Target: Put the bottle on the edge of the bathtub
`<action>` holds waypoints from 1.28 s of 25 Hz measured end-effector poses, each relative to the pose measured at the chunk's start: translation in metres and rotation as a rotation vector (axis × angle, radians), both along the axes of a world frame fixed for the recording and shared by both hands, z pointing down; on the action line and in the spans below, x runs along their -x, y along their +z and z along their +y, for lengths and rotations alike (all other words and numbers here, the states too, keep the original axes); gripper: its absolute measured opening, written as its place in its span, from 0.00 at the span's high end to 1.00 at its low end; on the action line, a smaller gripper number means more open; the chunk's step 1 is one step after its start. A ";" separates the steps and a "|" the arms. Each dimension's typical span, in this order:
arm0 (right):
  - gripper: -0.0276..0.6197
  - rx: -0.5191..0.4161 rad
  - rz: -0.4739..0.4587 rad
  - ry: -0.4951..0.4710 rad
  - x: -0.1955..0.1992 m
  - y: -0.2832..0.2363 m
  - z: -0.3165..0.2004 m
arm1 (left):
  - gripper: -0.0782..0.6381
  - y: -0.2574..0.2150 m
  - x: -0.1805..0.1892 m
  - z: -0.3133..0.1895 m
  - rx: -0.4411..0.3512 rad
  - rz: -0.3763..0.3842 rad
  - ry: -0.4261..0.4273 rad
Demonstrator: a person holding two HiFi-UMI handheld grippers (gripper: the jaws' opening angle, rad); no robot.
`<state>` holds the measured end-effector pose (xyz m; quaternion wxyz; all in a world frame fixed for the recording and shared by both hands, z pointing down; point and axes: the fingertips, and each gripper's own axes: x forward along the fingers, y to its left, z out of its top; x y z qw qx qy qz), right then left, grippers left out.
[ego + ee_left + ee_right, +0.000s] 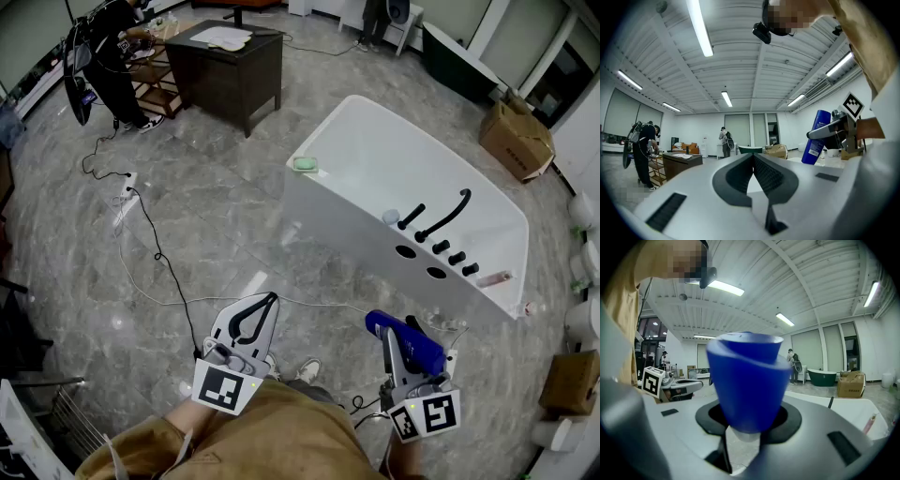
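My right gripper (403,342) is shut on a blue bottle (405,342), held low at the bottom right of the head view, short of the bathtub. In the right gripper view the blue bottle (747,380) fills the space between the jaws, its bottom end towards the camera. The white bathtub (323,202) stands ahead and to the right, with black taps (441,220) on its near rim. My left gripper (253,314) hangs at the bottom left over the floor, shut with nothing in it. From the left gripper view the bottle (816,136) shows at the right.
A green soap dish (307,164) lies on the tub's left corner and a small tube (494,278) on its right rim. A dark desk (230,66) stands far left, a person (112,56) beside it. A cable (159,253) runs across the marble floor. Cardboard boxes (514,136) sit at right.
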<state>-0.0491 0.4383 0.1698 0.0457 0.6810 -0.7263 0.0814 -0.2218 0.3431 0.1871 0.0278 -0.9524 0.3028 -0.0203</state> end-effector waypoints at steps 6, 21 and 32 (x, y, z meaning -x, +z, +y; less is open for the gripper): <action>0.72 -0.017 -0.004 -0.019 -0.013 -0.004 0.004 | 0.88 -0.005 -0.018 0.006 0.007 0.019 -0.009; 0.72 -0.052 -0.068 -0.062 -0.056 -0.004 0.010 | 0.88 -0.007 -0.051 0.016 -0.007 0.003 -0.064; 0.72 -0.046 -0.059 -0.124 -0.100 0.006 0.012 | 0.88 -0.001 -0.087 0.024 -0.016 -0.003 -0.142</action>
